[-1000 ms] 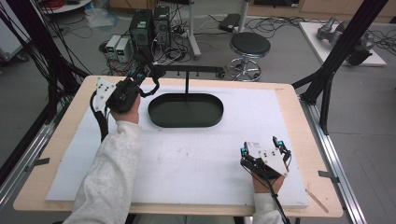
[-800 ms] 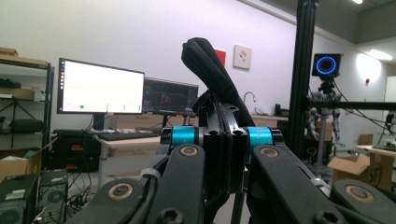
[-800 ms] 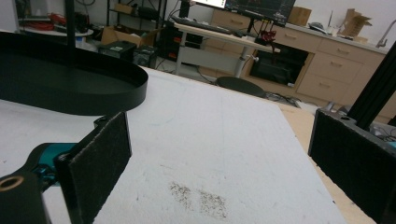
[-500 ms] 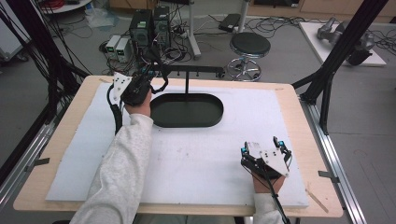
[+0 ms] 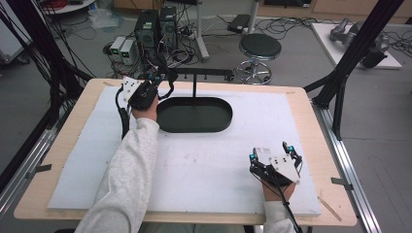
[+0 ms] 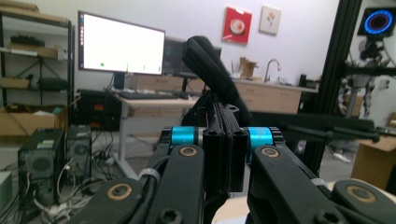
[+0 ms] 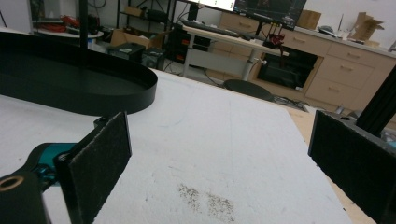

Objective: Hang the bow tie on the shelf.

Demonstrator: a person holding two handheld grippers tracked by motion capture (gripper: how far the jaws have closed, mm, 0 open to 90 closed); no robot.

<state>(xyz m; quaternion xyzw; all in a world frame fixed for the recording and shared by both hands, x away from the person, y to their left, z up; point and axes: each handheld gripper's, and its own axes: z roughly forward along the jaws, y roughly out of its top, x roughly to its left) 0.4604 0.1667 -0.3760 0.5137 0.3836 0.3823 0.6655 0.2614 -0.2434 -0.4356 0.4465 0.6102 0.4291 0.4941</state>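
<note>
- The left gripper [image 5: 154,82] is clenched tight on a black padded band [image 6: 210,65]; in the left gripper view the band stands up out of the closed jaws, pinched near its lower end
- Since a second ago this hand has carried the band from the far left corner of the table to the right, and the band's loop [image 5: 167,86] now hangs just beside the left end of the stand's crossbar [image 5: 204,73]
- The crossbar sits on a thin post [image 5: 194,88] rising from the far rim of the black oval tray [image 5: 194,130], so the move reads as an approach to hang the band on the bar; it's not yet over it
- The right gripper [image 5: 270,151] hasn't shifted: it rests near right on the white mat [image 5: 204,170], jaws wide apart and holding nothing, well apart from the tray
</note>
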